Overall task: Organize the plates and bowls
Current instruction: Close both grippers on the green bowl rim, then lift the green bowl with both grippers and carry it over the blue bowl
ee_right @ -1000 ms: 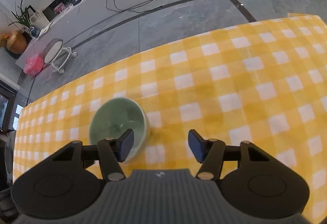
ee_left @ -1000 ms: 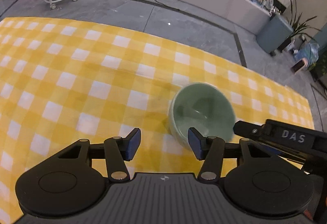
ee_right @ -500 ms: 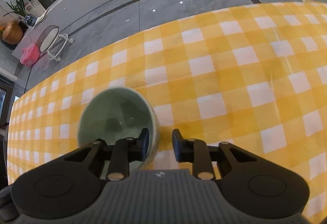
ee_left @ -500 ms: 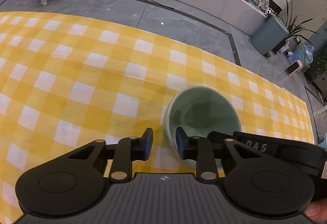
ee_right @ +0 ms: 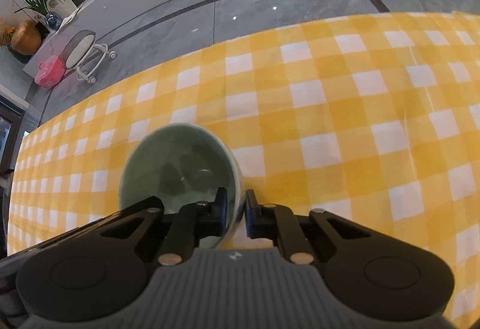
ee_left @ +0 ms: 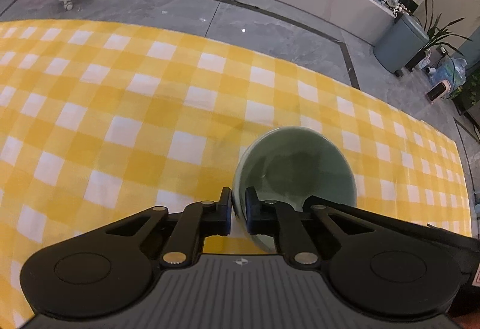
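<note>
Your left claw (ee_left: 238, 210) is clenched on the near-left rim of the bowl (ee_left: 300, 167): one pad outside the wall, the other inside. Your right claw (ee_right: 235, 213) is clenched on the same bowl (ee_right: 180, 167) at its near-right rim, again one pad inside and one outside. The bowl is green, upright, mouth open, and sits on the bench (ee_left: 120, 107) under a yellow checked cloth.

Edges: in the left view the far bench edge runs just beyond the bowl, with grey floor (ee_left: 180, 8) past it. The cloth to the left of the bowl is bare and wide. In the right view the cloth to the right of the bowl is likewise bare up to the frame edge.

Hidden: both claw bodies cover the near part of the bowl and its foot, so you cannot tell whether the base touches the cloth. The right claw's arm crosses the lower right of the left view. Bowl interior shows only dim reflections.
</note>
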